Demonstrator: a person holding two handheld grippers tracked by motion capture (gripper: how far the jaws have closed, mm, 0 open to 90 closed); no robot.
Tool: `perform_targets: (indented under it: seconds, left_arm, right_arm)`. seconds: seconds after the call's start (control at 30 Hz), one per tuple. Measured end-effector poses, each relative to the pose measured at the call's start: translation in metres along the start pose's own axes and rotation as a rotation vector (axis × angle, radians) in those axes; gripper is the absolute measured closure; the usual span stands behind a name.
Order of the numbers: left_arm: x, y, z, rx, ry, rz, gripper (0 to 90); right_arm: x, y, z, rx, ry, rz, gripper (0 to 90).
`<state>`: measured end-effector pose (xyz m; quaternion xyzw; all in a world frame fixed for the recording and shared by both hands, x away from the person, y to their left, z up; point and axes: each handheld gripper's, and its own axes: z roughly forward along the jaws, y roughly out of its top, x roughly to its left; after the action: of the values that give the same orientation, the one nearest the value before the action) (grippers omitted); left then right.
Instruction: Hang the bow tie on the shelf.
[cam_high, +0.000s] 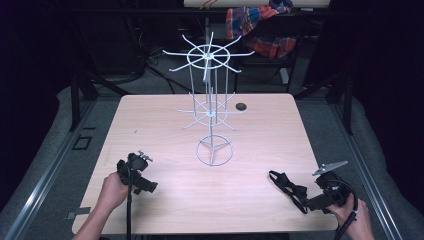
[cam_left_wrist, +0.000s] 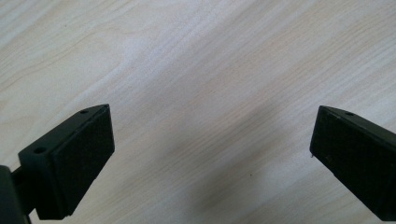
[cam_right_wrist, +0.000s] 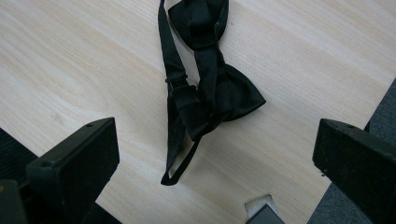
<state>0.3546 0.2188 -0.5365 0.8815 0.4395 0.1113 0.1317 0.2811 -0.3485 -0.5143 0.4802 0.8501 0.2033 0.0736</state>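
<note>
A black bow tie (cam_high: 290, 190) with its strap lies flat near the table's front right; in the right gripper view the bow tie (cam_right_wrist: 205, 88) lies just ahead of the jaws. My right gripper (cam_high: 312, 204) sits at the table's front right corner, open, jaws wide apart with nothing between them (cam_right_wrist: 215, 163). My left gripper (cam_high: 147, 186) rests at the front left of the table, held by a hand; in its own view the left gripper (cam_left_wrist: 212, 149) is open over bare wood. A white wire rack (cam_high: 212, 100) with two tiers of radial hooks stands at the table's middle.
The light wooden table (cam_high: 150, 125) has a small dark round hole (cam_high: 241, 106) behind the rack. A plaid cloth (cam_high: 260, 25) hangs on a frame beyond the table. Grey floor and metal rails run along both sides.
</note>
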Motion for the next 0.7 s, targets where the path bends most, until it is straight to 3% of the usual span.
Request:
perform_targets:
  seconds: [0.7]
  left_arm:
    - [-0.0022, 0.0014, 0.0017, 0.017, 0.003, 0.013, 0.0]
  right_arm:
    - [0.0017, 0.0013, 0.0004, 0.015, -0.008, -0.013, 0.0]
